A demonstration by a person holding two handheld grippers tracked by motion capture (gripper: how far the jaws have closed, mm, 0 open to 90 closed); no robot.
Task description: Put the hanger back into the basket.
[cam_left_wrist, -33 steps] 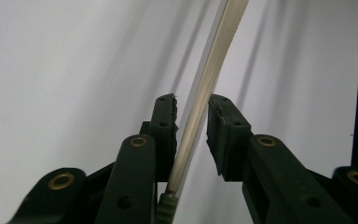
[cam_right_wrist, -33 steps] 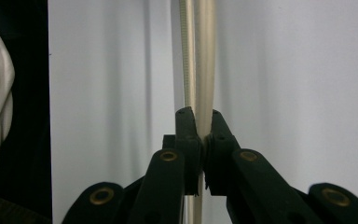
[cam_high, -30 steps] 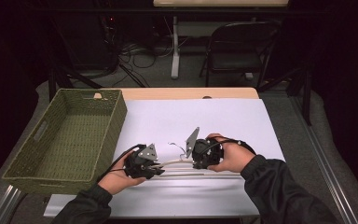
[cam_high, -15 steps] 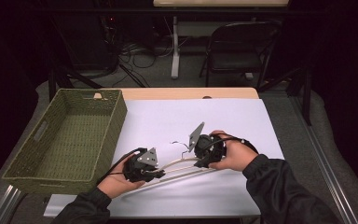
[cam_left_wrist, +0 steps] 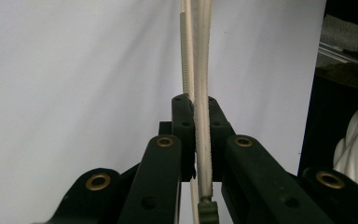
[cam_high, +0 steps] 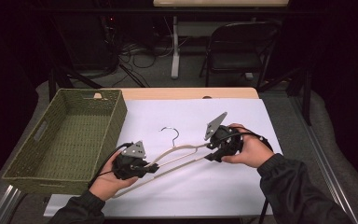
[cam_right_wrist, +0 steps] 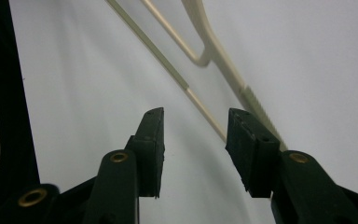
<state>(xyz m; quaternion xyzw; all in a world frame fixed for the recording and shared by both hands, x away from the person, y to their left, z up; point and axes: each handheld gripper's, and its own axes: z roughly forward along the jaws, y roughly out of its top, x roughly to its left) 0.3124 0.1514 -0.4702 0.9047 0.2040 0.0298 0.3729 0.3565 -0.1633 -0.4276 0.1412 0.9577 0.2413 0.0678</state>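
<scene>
Hanger (cam_high: 177, 156) swung diagonal, left hand-held gripper (cam_high: 150, 167) clamping it, right hand-held gripper (cam_high: 210, 154) released.

Pretty dark room. Black folding metal chair (cam_high: 242, 49) at 1 o'clock, tangled black cables (cam_high: 135, 49) on grey floor (cam_high: 158, 77) at 11, white table leg (cam_high: 175, 46) at 12.

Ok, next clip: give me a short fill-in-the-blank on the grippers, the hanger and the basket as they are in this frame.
1. The left gripper is shut on the ____.
2. The right gripper has its jaws ____, with nothing between them.
3. The green basket sits on the ____ side of the table in the high view.
4. The hanger lies over a ____ sheet.

Missing words: hanger; open; left; white
</scene>
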